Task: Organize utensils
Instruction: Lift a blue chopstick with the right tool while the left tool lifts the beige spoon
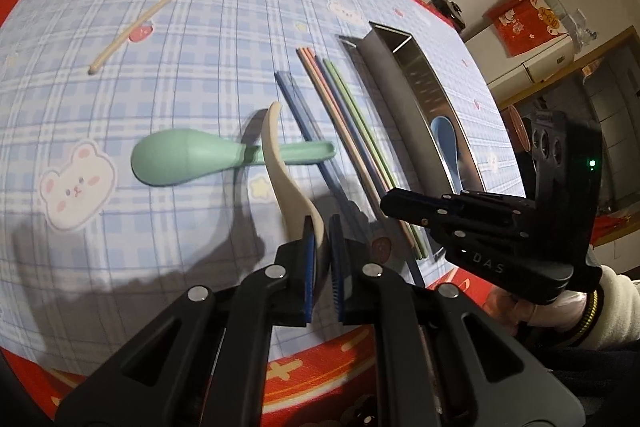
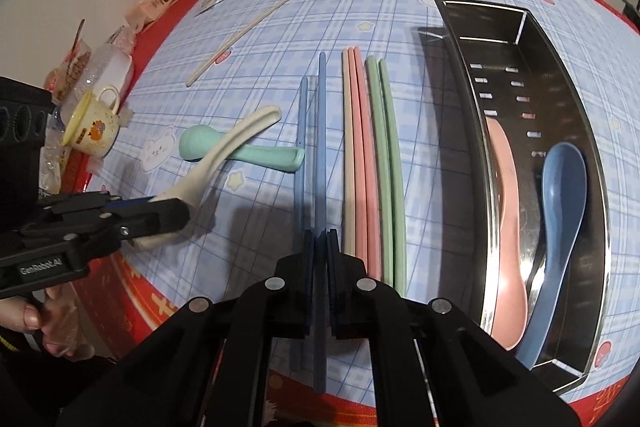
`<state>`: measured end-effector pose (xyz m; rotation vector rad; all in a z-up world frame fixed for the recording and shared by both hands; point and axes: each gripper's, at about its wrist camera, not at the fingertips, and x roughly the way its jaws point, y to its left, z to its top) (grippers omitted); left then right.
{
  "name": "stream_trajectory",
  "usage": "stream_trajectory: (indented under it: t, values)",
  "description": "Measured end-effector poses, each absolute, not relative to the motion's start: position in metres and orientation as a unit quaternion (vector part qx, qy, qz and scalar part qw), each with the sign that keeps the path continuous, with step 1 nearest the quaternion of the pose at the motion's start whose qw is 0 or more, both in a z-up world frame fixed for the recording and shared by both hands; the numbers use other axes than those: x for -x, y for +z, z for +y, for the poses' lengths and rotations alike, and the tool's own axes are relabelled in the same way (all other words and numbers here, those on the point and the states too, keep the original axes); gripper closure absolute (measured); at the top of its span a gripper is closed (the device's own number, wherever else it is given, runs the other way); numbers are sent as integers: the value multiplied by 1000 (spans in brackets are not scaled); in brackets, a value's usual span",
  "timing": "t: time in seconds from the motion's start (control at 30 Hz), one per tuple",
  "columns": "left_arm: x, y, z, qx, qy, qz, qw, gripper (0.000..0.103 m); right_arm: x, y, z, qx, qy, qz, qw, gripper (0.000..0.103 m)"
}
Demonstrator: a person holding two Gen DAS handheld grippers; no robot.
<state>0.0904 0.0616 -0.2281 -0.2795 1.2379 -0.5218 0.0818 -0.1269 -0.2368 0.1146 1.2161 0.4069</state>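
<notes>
Nearest to me, my left gripper [image 1: 320, 247] is clamped narrow on the bowl end of the cream spoon [image 1: 276, 155], which hangs tilted above the desk [image 1: 160, 27] with its handle reaching out over the green spoon [image 1: 180, 163]. My right gripper [image 2: 320, 251] is pinched tight on one blue chopstick [image 2: 321, 147], gripped near its close end, so most of its length sticks out ahead; whether the far tip has left the cloth I cannot tell. Its mate, the second blue chopstick [image 2: 301, 147], lies just beside it on the desk.

A little further sit the pink chopsticks [image 2: 358, 155] and green chopsticks [image 2: 386, 167], paired and parallel. To their right stands the steel utensil tray [image 2: 496, 11], already holding a pink spoon [image 2: 508, 227] and a blue spoon [image 2: 560, 207]. Far off, a lone cream chopstick [image 2: 248, 27] lies diagonally.

My worries: the spoon's curved bowl gives the pads a poor seat, so I judge it could rotate or slip as I carry it. The chopstick, held at one end, may pivot and sweep the neighbouring pairs out of line. Both grippers are also bound for the same narrow tray, so they could collide, or a drop could knock the spoons inside.
</notes>
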Motion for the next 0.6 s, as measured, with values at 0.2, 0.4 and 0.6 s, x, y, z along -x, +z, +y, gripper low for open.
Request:
stream_trajectory:
  t: [0.2, 0.4, 0.6]
  values:
    - [-84, -215, 52, 112, -237, 558, 788, 92, -76, -229, -140, -71, 198, 548, 809, 96]
    - [-79, -199, 48, 107, -223, 541, 804, 92, -70, -214, -158, -99, 212, 516, 824, 96]
    - [-77, -179, 34, 105, -220, 527, 814, 92, -64, -194, -186, -115, 215, 477, 844, 96]
